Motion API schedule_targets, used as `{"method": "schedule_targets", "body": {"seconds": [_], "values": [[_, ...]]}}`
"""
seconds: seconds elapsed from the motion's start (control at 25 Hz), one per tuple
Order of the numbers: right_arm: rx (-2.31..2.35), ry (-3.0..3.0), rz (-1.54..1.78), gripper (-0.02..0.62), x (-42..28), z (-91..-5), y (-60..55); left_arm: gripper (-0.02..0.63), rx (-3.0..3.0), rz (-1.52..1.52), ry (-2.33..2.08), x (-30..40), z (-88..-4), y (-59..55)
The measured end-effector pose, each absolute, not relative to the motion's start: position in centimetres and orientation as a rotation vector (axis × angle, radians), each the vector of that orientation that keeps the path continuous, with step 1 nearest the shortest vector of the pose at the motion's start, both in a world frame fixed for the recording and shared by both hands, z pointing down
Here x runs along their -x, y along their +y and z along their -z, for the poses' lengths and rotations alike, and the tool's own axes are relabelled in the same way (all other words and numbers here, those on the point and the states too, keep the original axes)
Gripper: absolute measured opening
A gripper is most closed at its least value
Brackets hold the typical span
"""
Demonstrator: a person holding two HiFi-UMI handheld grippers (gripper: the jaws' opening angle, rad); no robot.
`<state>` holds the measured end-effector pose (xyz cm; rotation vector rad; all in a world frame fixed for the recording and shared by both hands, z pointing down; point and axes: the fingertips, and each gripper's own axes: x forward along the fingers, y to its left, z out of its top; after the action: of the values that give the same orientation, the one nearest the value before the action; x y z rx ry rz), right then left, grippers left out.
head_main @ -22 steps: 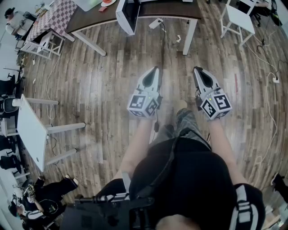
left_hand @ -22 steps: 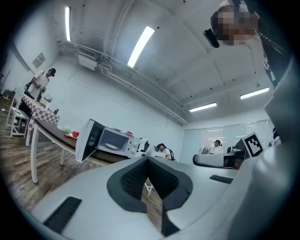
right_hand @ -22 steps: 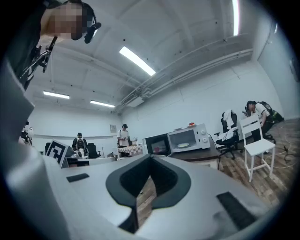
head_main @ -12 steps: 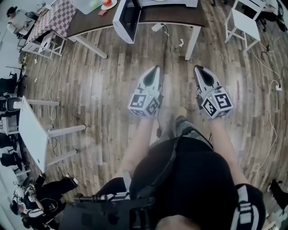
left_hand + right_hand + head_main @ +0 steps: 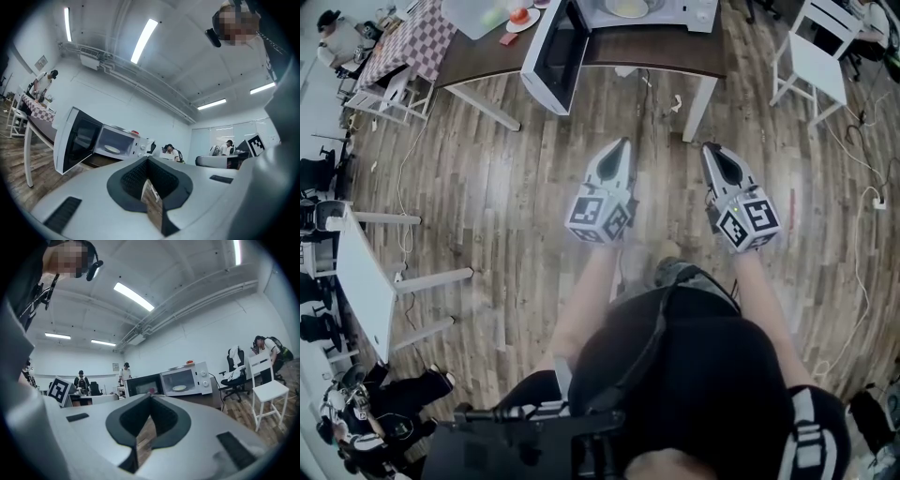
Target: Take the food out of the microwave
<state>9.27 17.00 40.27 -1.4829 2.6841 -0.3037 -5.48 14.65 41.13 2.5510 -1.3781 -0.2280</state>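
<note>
The food [image 5: 628,7] lies inside the microwave [image 5: 680,13], on a flat round plate that sits level in the cavity. Because it is round, it has no long axis. It looks pale and yellowish, but at this distance I cannot tell what kind of food it is. The microwave is a white box with its long side along the edge of a dark brown table [image 5: 661,52] with white legs. Its opening faces the person, and the door [image 5: 553,54], white-framed with a dark glossy window, stands swung out on the left side. In the right gripper view two round knobs show on its front panel, and a small red thing [image 5: 189,362] rests on its top. The left gripper [image 5: 622,143] and the right gripper [image 5: 710,148] are both held level over the wooden plank floor [image 5: 487,187], well apart from the table and pointing toward it. Each has its grey jaws with black ribbed pads pressed together, with nothing between them.
</note>
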Motion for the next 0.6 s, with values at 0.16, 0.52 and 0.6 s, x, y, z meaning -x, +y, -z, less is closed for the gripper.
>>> {"method": "schedule_targets", "body": {"seconds": [0.16, 0.52, 0.6], "values": [[1.468, 2.681, 0.311, 0.002, -10.5, -40.5, 14.7, -0.009, -2.538, 0.233, -1.422, 4.8, -41.1, 12.5], [1.449, 2.69, 0.35, 0.002, -11.9, -41.4, 12.2, -0.009, -2.506, 0.236, -1.444, 3.4, -41.7, 10.3], [1.455, 2.682, 0.367, 0.002, -12.1, -41.9, 12.1, -0.009, -2.499, 0.223, -1.449, 3.4, -42.1, 10.1]]}}
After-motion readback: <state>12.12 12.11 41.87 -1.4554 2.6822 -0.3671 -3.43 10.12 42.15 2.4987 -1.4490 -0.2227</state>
